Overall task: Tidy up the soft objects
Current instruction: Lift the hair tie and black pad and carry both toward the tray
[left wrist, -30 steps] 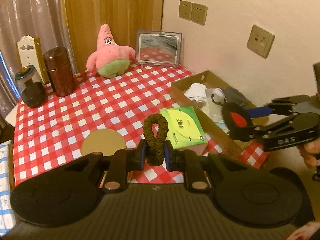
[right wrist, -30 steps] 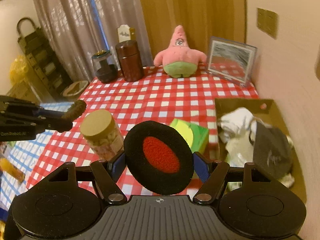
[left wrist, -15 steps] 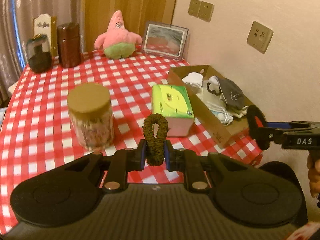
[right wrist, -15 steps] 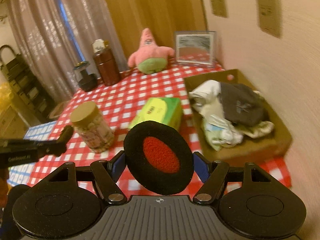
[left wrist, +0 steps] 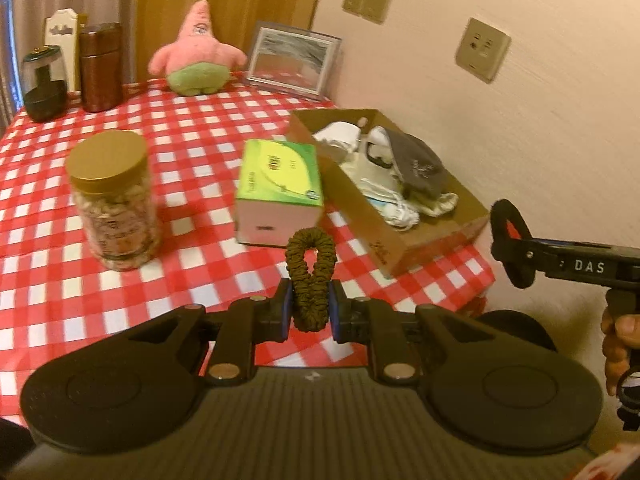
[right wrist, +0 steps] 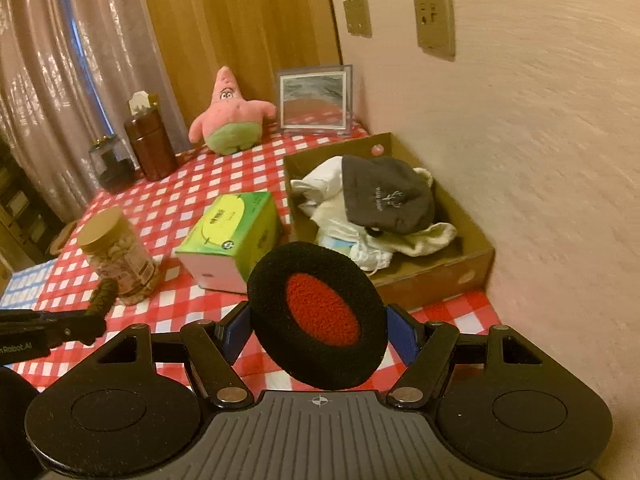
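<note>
My left gripper (left wrist: 308,312) is shut on a dark olive scrunchie (left wrist: 311,264) and holds it upright over the table's near edge. My right gripper (right wrist: 318,330) is shut on a round black foam pad with a red centre (right wrist: 320,312), held above the table's near right corner. The same pad shows edge-on at the right of the left wrist view (left wrist: 510,244). A cardboard box (right wrist: 440,268) by the wall holds a grey beanie (right wrist: 384,196) and white cloths (right wrist: 340,232). A pink starfish plush (left wrist: 198,54) sits at the back.
A green tissue box (left wrist: 280,184) lies left of the cardboard box. A gold-lidded jar (left wrist: 114,204) stands on the red checked cloth (left wrist: 192,128). A brown canister (left wrist: 100,68), a dark glass jar (left wrist: 44,84) and a framed picture (left wrist: 292,60) stand at the back.
Both grippers have pulled back from the table towards its near edge, each still holding its object. The right gripper has swung right, so the box sits more central in its view.
</note>
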